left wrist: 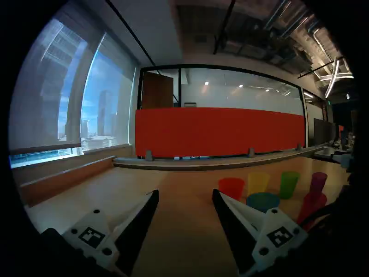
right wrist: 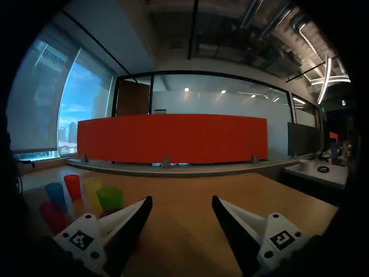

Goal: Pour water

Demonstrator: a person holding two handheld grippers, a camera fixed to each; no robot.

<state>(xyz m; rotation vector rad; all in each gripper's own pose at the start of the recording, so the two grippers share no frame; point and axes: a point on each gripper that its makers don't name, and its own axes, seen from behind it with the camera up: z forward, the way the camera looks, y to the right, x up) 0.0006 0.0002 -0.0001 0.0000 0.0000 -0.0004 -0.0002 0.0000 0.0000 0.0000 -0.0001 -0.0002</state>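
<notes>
Hovering low over the wooden desk [left wrist: 184, 240] with the fingers of left gripper [left wrist: 184, 193] and right gripper [right wrist: 182, 199] spread wide and empty, probably to reach the coloured cups [left wrist: 258, 182] clustered at lower right in the left gripper view, lower left in the right gripper view.

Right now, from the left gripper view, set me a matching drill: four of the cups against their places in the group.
Cups: 1 orange cup; 2 green cup; 3 blue cup; 4 purple cup.
Places: A front, before the yellow cup; B back row, left end; C back row, right end; D back row, between yellow and purple.
Pairs: 1-B, 2-D, 3-A, 4-C.
</notes>
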